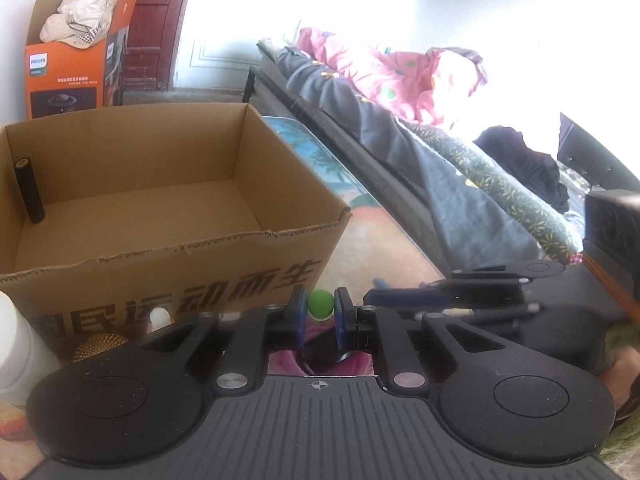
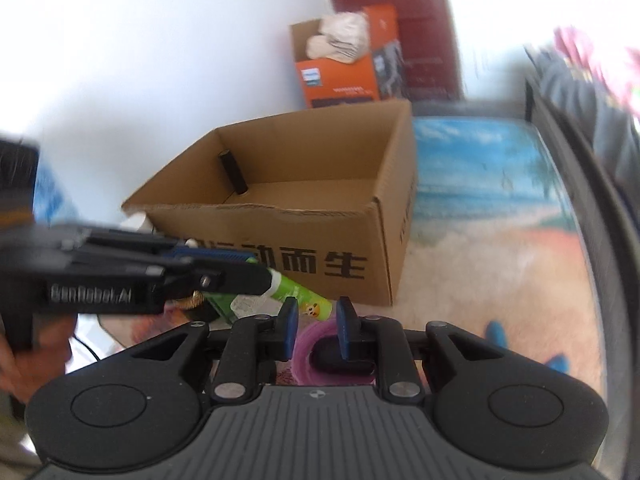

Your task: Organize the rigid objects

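The open cardboard box (image 1: pixel 168 208) is sitting in the left half of the left wrist view, and a dark cylinder (image 1: pixel 29 190) is leaning upright against its left inner wall; the rest of its floor is showing bare cardboard. At upper left an orange box (image 1: pixel 72 76) is standing with pale cloth (image 1: pixel 80 16) bulging out of its top.

The right wrist view is showing what the left cannot — the whole length of a green tube (image 2: pixel 298 294) lying low at centre frame just in front of the cardboard box (image 2: pixel 304 184), with the left gripper (image 2: pixel 240 270) reaching in from the left edge and its fingers clamping the tube's white-collared end. In the left wrist view only the tube's round green end (image 1: pixel 320 302) is peeking between the blue pads (image 1: pixel 301 316).

The right gripper (image 2: pixel 316 330) is hovering at a narrow gap over a purple ring (image 2: pixel 320 340) — gripping nothing.
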The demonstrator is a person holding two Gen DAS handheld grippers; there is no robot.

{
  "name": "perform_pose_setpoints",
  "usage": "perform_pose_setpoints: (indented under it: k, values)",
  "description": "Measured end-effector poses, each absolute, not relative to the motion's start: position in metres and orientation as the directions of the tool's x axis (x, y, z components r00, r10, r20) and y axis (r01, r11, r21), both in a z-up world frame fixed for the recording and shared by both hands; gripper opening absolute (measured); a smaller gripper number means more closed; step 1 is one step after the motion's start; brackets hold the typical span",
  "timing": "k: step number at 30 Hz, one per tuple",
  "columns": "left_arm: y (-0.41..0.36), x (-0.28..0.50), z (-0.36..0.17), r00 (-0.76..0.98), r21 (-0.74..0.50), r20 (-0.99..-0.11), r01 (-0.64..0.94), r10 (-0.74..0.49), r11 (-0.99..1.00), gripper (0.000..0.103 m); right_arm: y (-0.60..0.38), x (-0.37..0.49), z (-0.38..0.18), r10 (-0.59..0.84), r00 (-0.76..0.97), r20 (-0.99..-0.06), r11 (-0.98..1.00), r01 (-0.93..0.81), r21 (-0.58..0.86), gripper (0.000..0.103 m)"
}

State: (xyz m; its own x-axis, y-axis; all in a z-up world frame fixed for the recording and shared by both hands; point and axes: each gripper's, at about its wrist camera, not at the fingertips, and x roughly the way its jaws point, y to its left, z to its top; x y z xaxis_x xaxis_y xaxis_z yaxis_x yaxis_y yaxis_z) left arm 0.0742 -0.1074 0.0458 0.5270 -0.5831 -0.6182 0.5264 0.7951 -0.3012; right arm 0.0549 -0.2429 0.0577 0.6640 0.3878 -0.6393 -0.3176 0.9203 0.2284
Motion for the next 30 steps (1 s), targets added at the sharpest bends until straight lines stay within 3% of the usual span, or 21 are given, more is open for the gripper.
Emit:
perform_pose_setpoints:
  k: [6, 19, 23, 30]
  values:
    - [-0.098, 0.073, 0.065, 0.513, -0.318, -0.612, 0.537, -0.602, 0.781, 0.013, -0.207, 0.041, 0.074, 0.353, 0.724, -0.593, 0.898, -0.440, -0.004, 0.023]
    - [-0.035, 0.110, 0.129, 0.607, -0.314, -0.561, 0.474, -0.563, 0.823, 0.013, -0.130, 0.090, 0.130, 0.483, 0.741, -0.467, 0.772, -0.612, -0.173, 0.019]
    - [-0.013, 0.143, 0.127, 0.608, -0.352, -0.586, 0.405, -0.536, 0.844, 0.013, -0.106, 0.129, 0.135, 0.532, 0.687, -0.495, 0.739, -0.662, -0.127, 0.016]
    - [0.019, 0.204, 0.090, 0.562, -0.386, -0.683, 0.263, -0.466, 0.884, 0.013, -0.077, 0.224, 0.110, 0.614, 0.474, -0.631, 0.705, -0.689, 0.168, 0.016]
